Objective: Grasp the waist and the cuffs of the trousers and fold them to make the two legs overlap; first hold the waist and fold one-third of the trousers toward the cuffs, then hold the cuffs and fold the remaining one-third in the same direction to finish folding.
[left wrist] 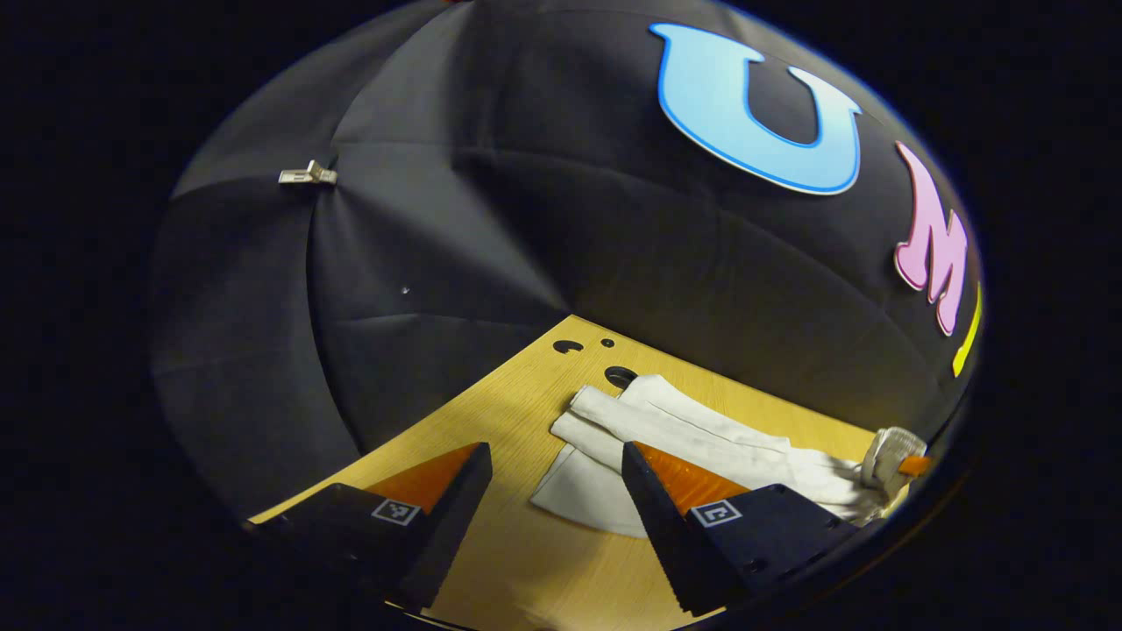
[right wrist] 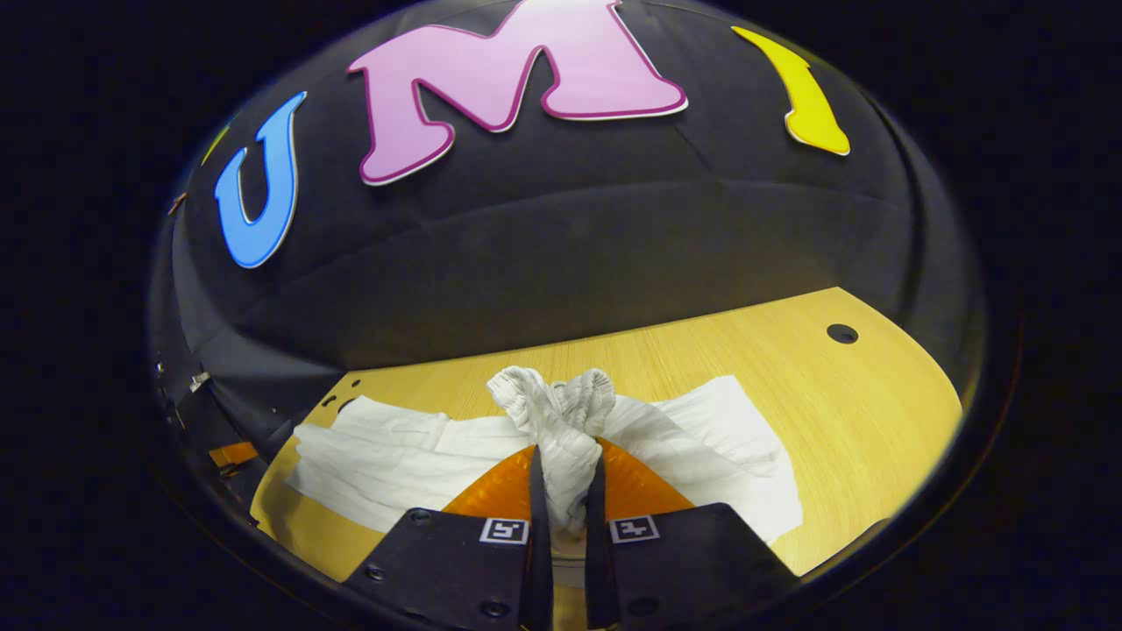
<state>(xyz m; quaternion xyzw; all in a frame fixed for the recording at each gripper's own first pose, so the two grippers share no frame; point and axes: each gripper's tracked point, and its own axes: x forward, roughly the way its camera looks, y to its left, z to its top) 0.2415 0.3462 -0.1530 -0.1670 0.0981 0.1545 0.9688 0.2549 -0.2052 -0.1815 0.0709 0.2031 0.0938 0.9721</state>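
Now the white trousers (right wrist: 386, 456) lie spread across the wooden table (right wrist: 841, 403), with the cuffs toward the far left corner. The right hand-held gripper (right wrist: 565, 491) has both fingers clamped on the bunched elastic waist (right wrist: 557, 412), lifting it off the table. The left hand-held gripper (left wrist: 557, 491) hangs wide apart, empty, just above the cuffs (left wrist: 614, 407).

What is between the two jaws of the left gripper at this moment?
Nothing is held: in the left gripper view, the open left gripper has only bare wooden table in its gap; the white trousers lie beside it.
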